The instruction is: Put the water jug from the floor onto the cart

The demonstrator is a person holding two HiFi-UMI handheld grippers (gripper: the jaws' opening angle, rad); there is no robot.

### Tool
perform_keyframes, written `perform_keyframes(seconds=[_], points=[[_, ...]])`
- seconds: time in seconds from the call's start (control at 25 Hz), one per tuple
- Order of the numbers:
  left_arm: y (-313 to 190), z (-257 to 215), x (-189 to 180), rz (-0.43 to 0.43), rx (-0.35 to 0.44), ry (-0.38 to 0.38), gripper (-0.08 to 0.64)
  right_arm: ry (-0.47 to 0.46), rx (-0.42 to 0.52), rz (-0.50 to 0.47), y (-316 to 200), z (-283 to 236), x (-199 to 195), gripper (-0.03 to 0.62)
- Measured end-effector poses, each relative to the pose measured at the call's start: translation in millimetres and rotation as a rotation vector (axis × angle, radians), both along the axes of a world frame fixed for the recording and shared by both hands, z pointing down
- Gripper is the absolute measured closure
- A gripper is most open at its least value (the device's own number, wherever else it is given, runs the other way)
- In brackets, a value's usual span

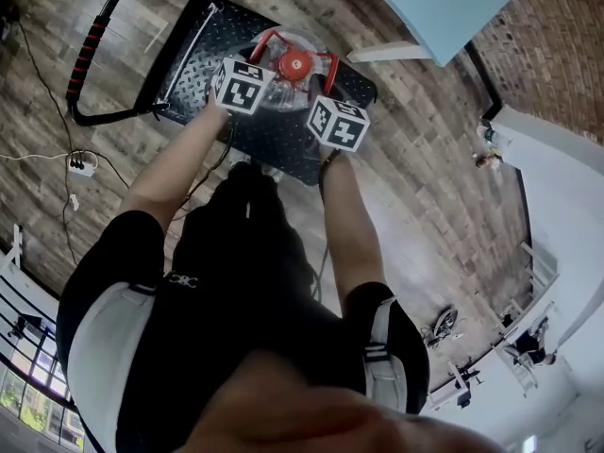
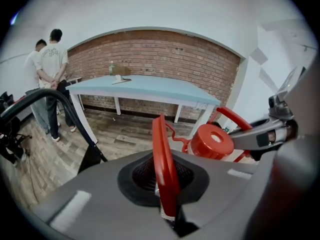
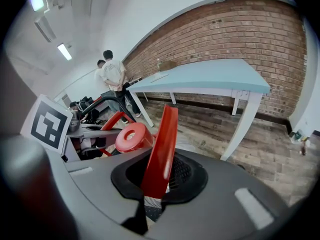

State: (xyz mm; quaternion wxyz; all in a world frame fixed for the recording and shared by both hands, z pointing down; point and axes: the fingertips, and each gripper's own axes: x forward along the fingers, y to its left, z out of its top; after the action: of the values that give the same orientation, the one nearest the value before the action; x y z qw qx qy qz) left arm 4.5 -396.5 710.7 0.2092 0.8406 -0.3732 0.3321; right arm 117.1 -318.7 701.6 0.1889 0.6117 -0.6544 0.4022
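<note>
The water jug (image 1: 283, 91) is seen from the head view directly over the black studded deck of the cart (image 1: 193, 50), its red cap (image 1: 294, 63) turned upward; whether its base rests on the deck or is held just above it cannot be told. The jug is flanked by both tools, the left gripper (image 1: 243, 85) on one side and the right gripper (image 1: 338, 123) on the other, each carried at the end of an outstretched bare arm. In the left gripper view the jaws of the left gripper (image 2: 167, 206) are pressed together on a red handle (image 2: 162, 164) of the jug, which stands upright between them, and the red cap (image 2: 212, 141) is seen just beyond, with the right gripper (image 2: 267, 136) past it. In the right gripper view the jaws of the right gripper (image 3: 152, 200) are likewise pinched on the other red handle (image 3: 161, 149), tilted slightly, with the red cap (image 3: 134, 136) and the marker cube of the left gripper (image 3: 49, 122) beside it. The cart's push bar (image 1: 90, 45), black with a red grip, is seen at the far end of the deck. A light blue desk (image 2: 145, 88) is set before a brick wall (image 2: 160, 54), and two people (image 2: 47, 66) are stood on the wooden floor (image 3: 260, 144), backs turned.
</note>
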Motion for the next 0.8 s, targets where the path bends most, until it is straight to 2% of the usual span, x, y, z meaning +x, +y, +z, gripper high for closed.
perform_keyframes(seconds=[0.32,0.6,0.72,0.8], points=[[-14,45,27,0.003,0.002,-0.001,0.558,0.031,-0.017,0.023,-16,37,25,0.551],[3,85,32,0.022,-0.051,-0.002,0.553,0.074,-0.054,0.020,1,73,30,0.545],[7,92,34,0.030,-0.048,-0.006,0.549,0.071,-0.051,0.031,4,81,34,0.546],[9,96,32,0.021,-0.056,0.005,0.549,0.033,-0.045,0.048,7,83,35,0.546]])
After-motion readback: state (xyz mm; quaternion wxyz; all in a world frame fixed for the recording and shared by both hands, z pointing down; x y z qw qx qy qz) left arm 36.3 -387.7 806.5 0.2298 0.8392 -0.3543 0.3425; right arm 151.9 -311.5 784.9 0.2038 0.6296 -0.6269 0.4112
